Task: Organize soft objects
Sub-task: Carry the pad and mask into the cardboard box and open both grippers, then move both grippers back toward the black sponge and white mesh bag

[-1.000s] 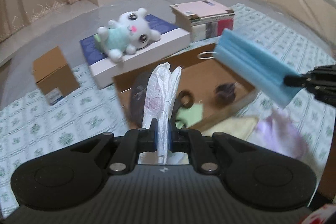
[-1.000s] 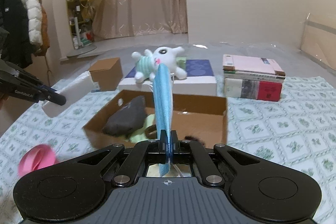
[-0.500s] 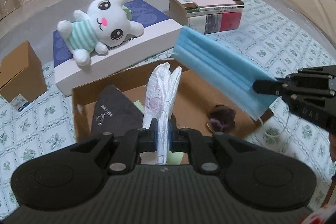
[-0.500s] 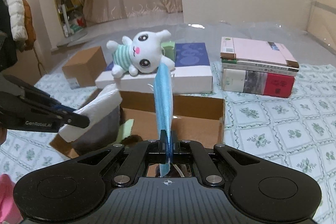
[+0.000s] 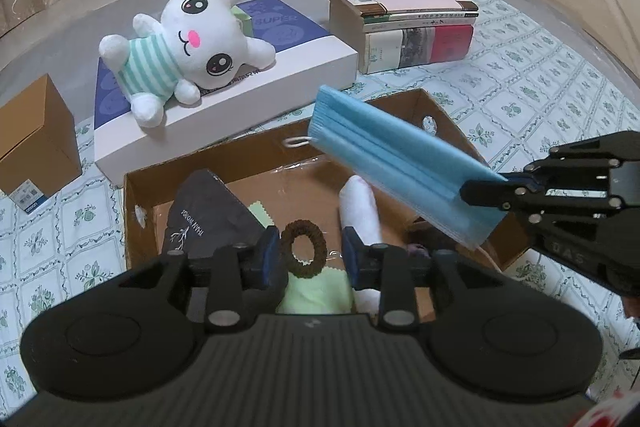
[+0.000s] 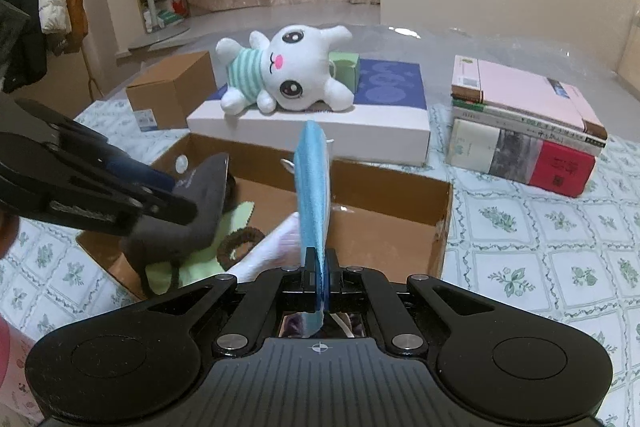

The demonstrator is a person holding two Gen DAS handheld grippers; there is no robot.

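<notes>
My left gripper [image 5: 310, 253] hangs over the open cardboard box [image 5: 136, 211], its jaws opening and nothing pressed between the pads. The white packet [image 5: 358, 207] lies loose in the box, beside the right finger. Under the gap a brown hair tie [image 5: 302, 247] rests on a pale green cloth [image 5: 316, 291], next to a dark grey pouch [image 5: 204, 223]. My right gripper [image 6: 320, 263] is shut on a folded blue face mask [image 6: 314, 187], held on edge above the box [image 6: 384, 195]. The mask [image 5: 392, 163] reaches in from the right in the left wrist view.
A white plush toy [image 6: 292, 75] lies on a flat white and blue box [image 6: 320, 127] behind the cardboard box. A stack of books [image 6: 520, 131] stands at the right, a small brown carton [image 6: 172, 87] at the left. Something pink [image 6: 8, 347] shows at the lower left.
Both grippers came in over the cardboard box. The left jaws parted and the white packet dropped from them into the box. The right gripper still holds the mask.
</notes>
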